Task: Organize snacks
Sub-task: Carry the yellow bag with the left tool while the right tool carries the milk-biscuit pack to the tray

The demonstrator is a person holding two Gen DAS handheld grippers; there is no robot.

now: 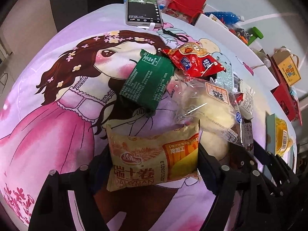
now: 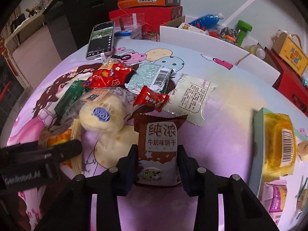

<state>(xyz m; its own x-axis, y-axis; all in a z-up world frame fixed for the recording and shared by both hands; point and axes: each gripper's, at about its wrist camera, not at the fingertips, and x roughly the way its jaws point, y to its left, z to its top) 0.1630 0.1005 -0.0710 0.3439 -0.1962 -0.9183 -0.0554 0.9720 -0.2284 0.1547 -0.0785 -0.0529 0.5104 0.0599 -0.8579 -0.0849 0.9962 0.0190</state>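
Observation:
A pile of snacks lies on a cartoon-print cloth (image 1: 57, 125). My left gripper (image 1: 153, 148) is shut on a yellow swiss roll pack (image 1: 146, 159), its fingers pressing both ends. Behind it lie a green pack (image 1: 148, 82), a red pack (image 1: 192, 61) and clear-bagged buns (image 1: 207, 111). My right gripper (image 2: 157, 148) is shut on a brown milk biscuit pack (image 2: 157, 146) standing upright between its fingers. Beyond that are a red candy (image 2: 152, 98) and a cream pack (image 2: 190, 96). The left gripper's body shows at the left of the right wrist view.
A pale green box (image 2: 257, 134) at the right holds a yellow wrapped pack (image 2: 279, 142). A phone (image 1: 143, 5) stands propped at the far edge. Red gift boxes (image 2: 146, 17), a white board (image 2: 202, 38) and a yellow carton (image 2: 290, 53) line the back.

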